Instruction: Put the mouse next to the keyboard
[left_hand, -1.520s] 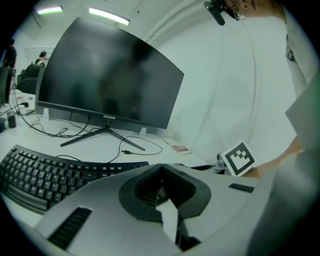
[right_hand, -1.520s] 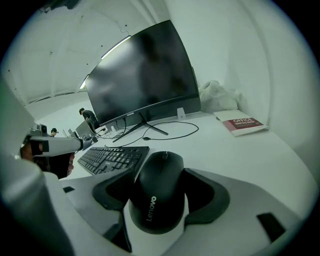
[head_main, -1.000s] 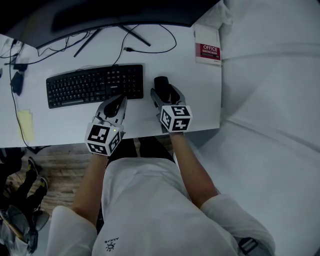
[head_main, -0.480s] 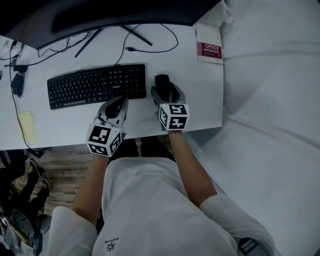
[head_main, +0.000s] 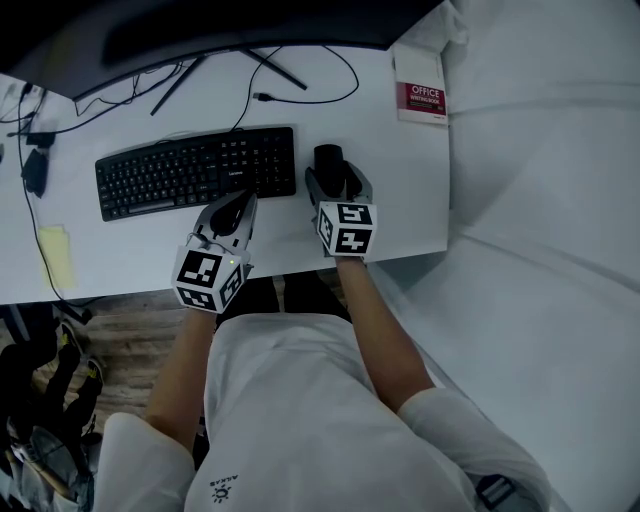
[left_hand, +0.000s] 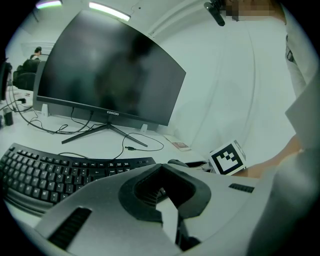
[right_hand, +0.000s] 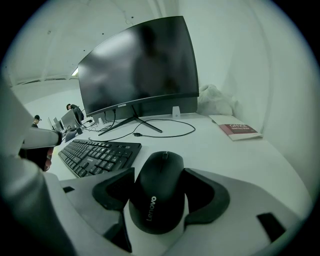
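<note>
The black, rounded plastic mouse (right_hand: 156, 195) sat clasped between the jaws of the right gripper (head_main: 337, 182), their dark pads pressed against its two flanks. It was just beside the right end of the black full-size keyboard (head_main: 195, 170), low over the white desk (head_main: 400, 200); whether its base touched the surface could not be made out. The placing step looked nearly finished, since the mouse was already in the spot the task names. The next move would call for settling it flat on the desk, then spreading the jaws and drawing back without dragging it. The left gripper (head_main: 232, 210) was near the desk's front edge below the keyboard, jaws pressed together on nothing. Farther back stood a dark curved monitor (right_hand: 140, 70) and a red-and-white booklet (head_main: 418, 98).
</note>
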